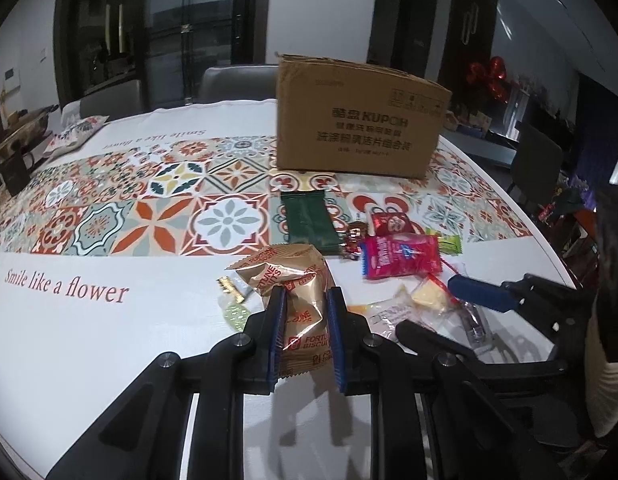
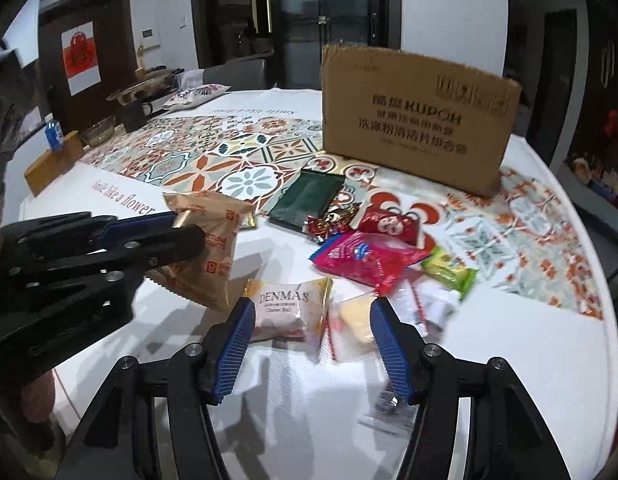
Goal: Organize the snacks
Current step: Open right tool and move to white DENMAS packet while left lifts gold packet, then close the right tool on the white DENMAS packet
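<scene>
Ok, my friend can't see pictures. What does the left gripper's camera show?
The left gripper pinches a gold Fortune Biscuits packet above a tablecloth. Beyond lie more snacks: a green packet, a pink packet. A cardboard box stands behind.

Black linkage arms, silver screws, ribbed blue fingers [image 2: 235, 350]

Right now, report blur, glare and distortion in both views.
Left wrist view: sharp; glare on the gold biscuit packet clamped in the left gripper; fisheye curves the table edge. Right wrist view: motion blur on wrappers beside the open right gripper.
</scene>
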